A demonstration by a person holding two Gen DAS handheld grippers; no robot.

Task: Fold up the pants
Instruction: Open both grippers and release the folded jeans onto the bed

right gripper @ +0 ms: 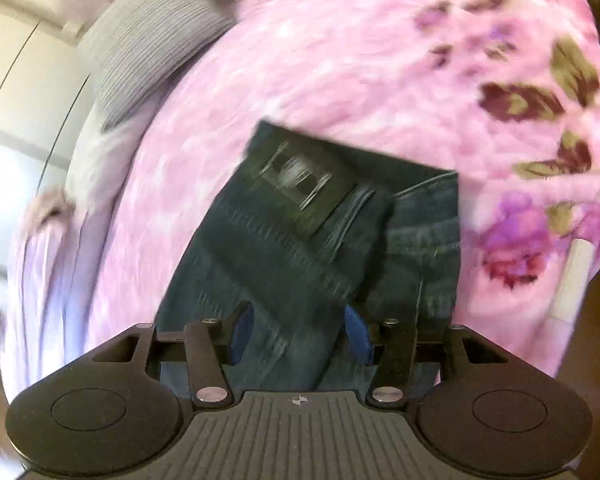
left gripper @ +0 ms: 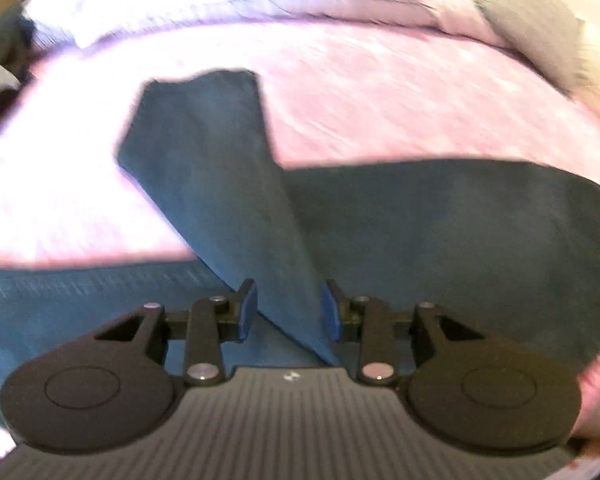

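While the pants (left gripper: pixel 420 232) are spread on the pink bedspread (left gripper: pixel 380 100), one leg laid across, both the left hand-held gripper (left gripper: pixel 288 308) and right hand-held gripper (right gripper: pixel 298 334) are seen parted, denim between unpressed pads. Edges should be aligned before creasing; open bedspread is left beyond.
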